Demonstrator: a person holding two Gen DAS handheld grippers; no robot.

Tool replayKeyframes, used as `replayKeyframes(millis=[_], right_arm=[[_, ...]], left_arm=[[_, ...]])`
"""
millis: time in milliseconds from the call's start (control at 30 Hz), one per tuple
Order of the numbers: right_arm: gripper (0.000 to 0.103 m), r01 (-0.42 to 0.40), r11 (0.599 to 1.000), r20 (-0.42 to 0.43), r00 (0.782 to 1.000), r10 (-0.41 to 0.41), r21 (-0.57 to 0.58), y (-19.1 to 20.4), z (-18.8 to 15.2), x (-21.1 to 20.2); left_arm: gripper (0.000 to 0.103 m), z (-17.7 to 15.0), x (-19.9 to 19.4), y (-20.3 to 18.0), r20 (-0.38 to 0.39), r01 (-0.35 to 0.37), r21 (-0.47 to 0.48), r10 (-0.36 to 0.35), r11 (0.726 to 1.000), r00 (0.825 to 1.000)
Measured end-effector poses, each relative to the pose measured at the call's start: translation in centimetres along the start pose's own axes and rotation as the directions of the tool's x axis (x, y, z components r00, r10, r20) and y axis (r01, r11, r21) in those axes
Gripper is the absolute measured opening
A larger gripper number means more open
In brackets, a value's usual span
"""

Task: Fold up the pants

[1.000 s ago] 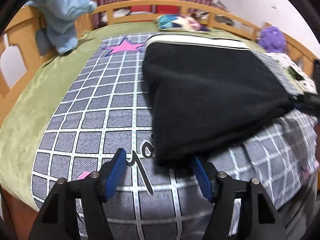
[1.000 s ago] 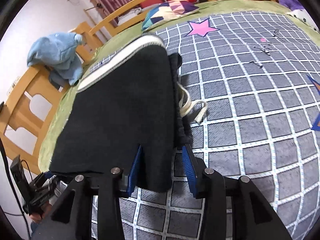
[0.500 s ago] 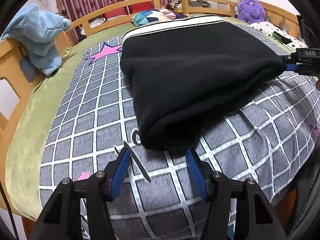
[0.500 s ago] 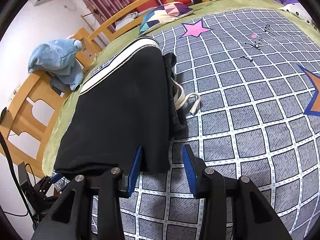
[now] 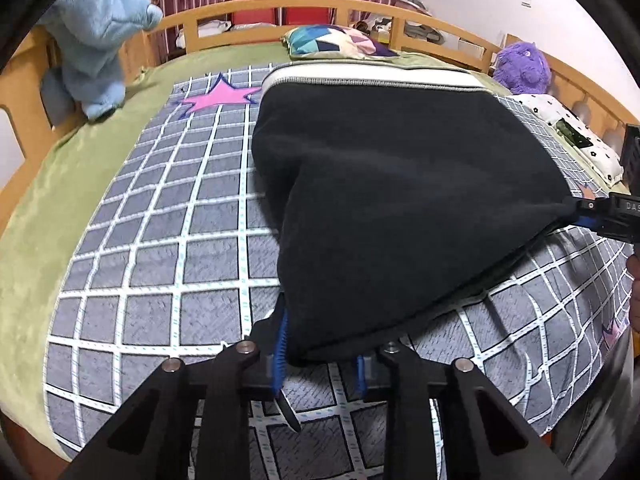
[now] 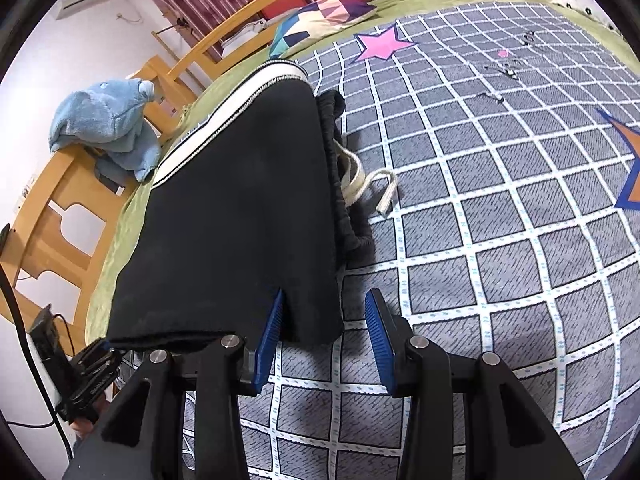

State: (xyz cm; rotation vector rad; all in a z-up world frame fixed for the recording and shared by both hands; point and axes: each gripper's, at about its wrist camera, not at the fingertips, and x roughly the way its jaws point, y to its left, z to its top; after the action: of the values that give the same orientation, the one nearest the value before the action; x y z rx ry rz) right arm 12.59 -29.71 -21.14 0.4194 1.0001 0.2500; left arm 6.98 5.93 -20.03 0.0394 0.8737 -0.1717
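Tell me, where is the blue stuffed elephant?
The blue stuffed elephant sits on the wooden bed rail at the upper left of the left wrist view, left of the black pants.

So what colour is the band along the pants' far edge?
Cream-white band with a thin dark line, on black pants; clearest in the left wrist view.
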Motion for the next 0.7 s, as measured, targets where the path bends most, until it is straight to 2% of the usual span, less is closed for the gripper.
replayKeyframes(millis=[33, 67, 100, 167, 200, 300, 333, 367, 400, 433, 500, 600, 700], right_arm=[[0.038, -0.004, 1.000, -0.005, 1.000, 0.004, -0.004, 0.1, -0.1, 0.0], [0.023, -0.006, 1.000, -0.005, 1.000, 0.006, -0.011, 0.2, -0.1, 0.1], [0.017, -0.017, 0.999, -0.009, 1.000, 0.016, -0.033, 0.7, -0.3, 0.2], [0.011, 0.018, 0.996, 0.020, 1.000, -0.017, -0.087, 1.4, -0.5, 0.1], [0.011, 0.009, 0.995, 0.039, 0.999, -0.005, -0.101, 1.4, -0.5, -0.4], [0.011, -0.031, 0.999, 0.033, 0.999, 0.033, -0.041, 0.0, -0.4, -0.2], [0.013, -0.019, 0.999, 0.017, 1.000, 0.019, -0.033, -0.2, -0.5, 0.5], [0.021, -0.003, 0.999, 0.006, 1.000, 0.003, -0.033, -0.2, -0.5, 1.1], [0.033, 0.029, 0.999, -0.013, 0.999, -0.030, -0.044, -0.1, -0.6, 1.7], [0.033, 0.040, 0.998, -0.029, 0.999, -0.042, -0.052, 0.0, -0.6, 1.9], [0.036, 0.029, 0.999, -0.038, 0.999, -0.031, -0.045, -0.3, -0.3, 0.9], [0.037, 0.021, 0.998, 0.003, 1.000, -0.021, -0.064, -0.3, 0.4, -1.8], [0.038, 0.068, 0.989, 0.067, 0.996, -0.060, -0.130, 1.0, 1.5, -4.2]], left_arm=[[0.019, -0.1, -0.1, -0.1, 0.011, -0.004, -0.002, 0.005, 1.000, 1.000], [0.018, -0.2, -0.3, -0.2, 0.023, -0.009, -0.003, 0.009, 1.000, 1.000], [0.018, -0.3, -0.5, 0.0, 0.027, -0.016, -0.001, 0.016, 1.000, 0.999], [0.018, -0.5, -0.8, 0.2, 0.029, -0.009, -0.013, 0.010, 1.000, 1.000], [0.018, -0.6, -0.7, 0.2, 0.026, -0.009, -0.013, 0.009, 1.000, 1.000], [0.021, -0.7, -0.2, -0.2, 0.009, -0.022, 0.012, 0.022, 1.000, 1.000], [0.024, -0.8, -0.4, -0.1, 0.004, -0.011, 0.006, 0.011, 1.000, 1.000], [0.026, -0.8, -0.6, 0.1, -0.006, 0.011, 0.002, -0.011, 1.000, 1.000], [0.032, -1.0, -1.0, 0.4, -0.018, 0.024, 0.000, -0.024, 1.000, 1.000], [0.041, -1.2, -1.4, 0.7, -0.024, 0.021, -0.001, -0.021, 1.000, 0.999], [0.049, -2.0, -2.6, 1.5, -0.026, -0.008, 0.005, 0.008, 1.000, 1.000], [0.049, -2.5, -4.7, 3.1, -0.013, -0.043, -0.042, 0.042, 0.998, 0.999], [0.049, -1.2, -6.3, 4.0, 0.014, -0.050, -0.102, 0.052, 0.994, 0.999]])
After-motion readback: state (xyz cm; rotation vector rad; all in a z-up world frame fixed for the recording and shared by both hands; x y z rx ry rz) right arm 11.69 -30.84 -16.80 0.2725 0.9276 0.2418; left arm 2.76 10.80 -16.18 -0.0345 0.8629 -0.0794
